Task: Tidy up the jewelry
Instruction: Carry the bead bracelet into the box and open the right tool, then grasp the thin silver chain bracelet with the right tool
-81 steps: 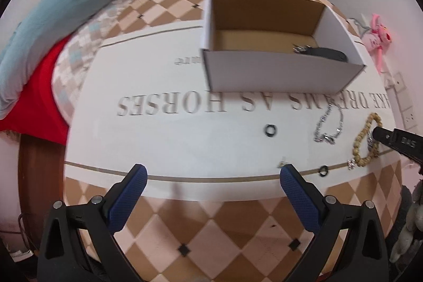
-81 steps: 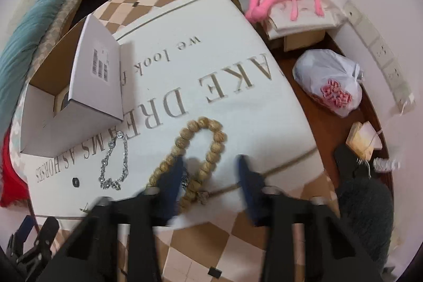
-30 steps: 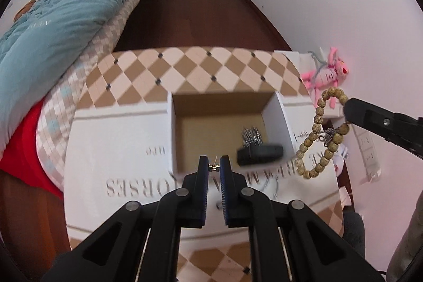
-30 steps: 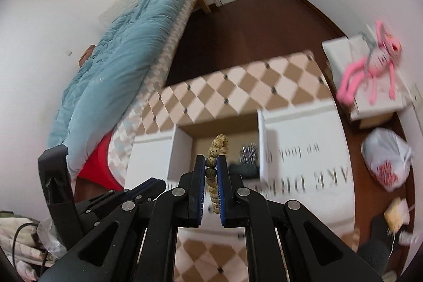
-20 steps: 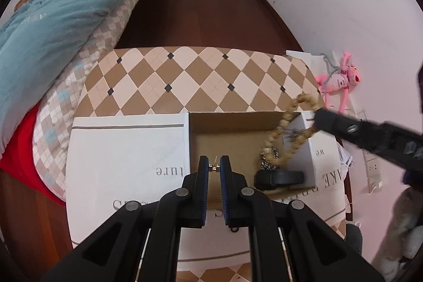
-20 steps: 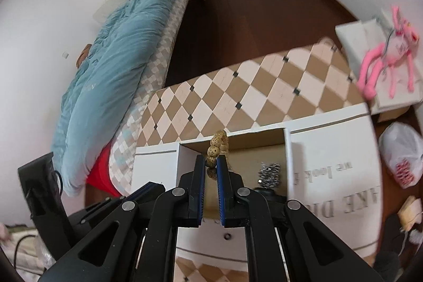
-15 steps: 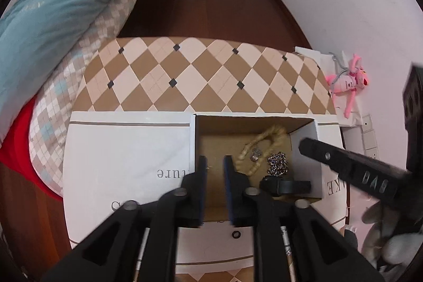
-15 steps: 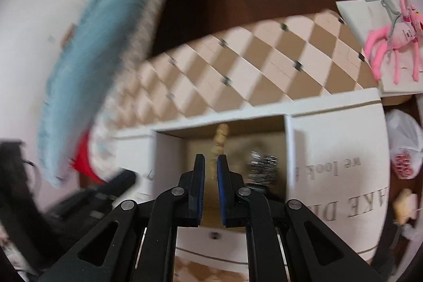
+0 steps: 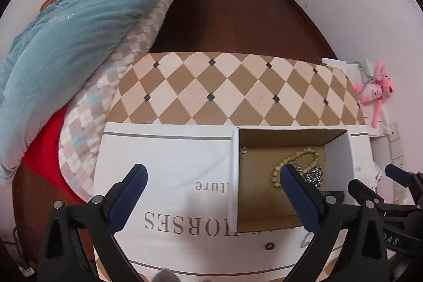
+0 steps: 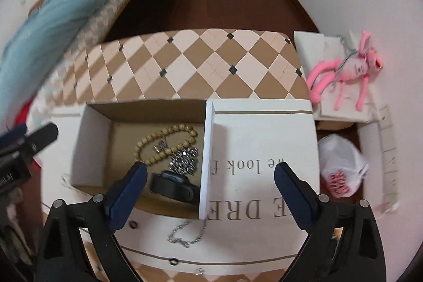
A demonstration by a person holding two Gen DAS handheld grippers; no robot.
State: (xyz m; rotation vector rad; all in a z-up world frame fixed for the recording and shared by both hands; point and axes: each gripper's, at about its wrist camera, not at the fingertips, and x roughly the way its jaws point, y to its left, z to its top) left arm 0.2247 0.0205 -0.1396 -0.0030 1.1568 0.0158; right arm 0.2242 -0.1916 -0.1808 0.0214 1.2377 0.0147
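Lying in box (image 10: pixel 92 139) | bead bracelet (image 10: pixel 169 142) | beyond spread right fingers (image 10: pixel 129 186)

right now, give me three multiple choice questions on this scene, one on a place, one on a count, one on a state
1. Where does the bead bracelet lie?
A. inside the cardboard box
B. on the cloth in front of the box
C. between the right gripper's fingers

2. How many small black rings lie on the white cloth outside the box in the right wrist view?
A. none
B. two
C. five

3. What state are the two grippers in?
A. both shut
B. left shut, right open
C. both open

Answers:
1. A, the beads rest on the box floor beside a silver chain piece.
2. B, one ring sits close to the box front, another ring nearer the cloth's front edge.
3. C, the left gripper and the right gripper each show blue pads spread wide with nothing between them.
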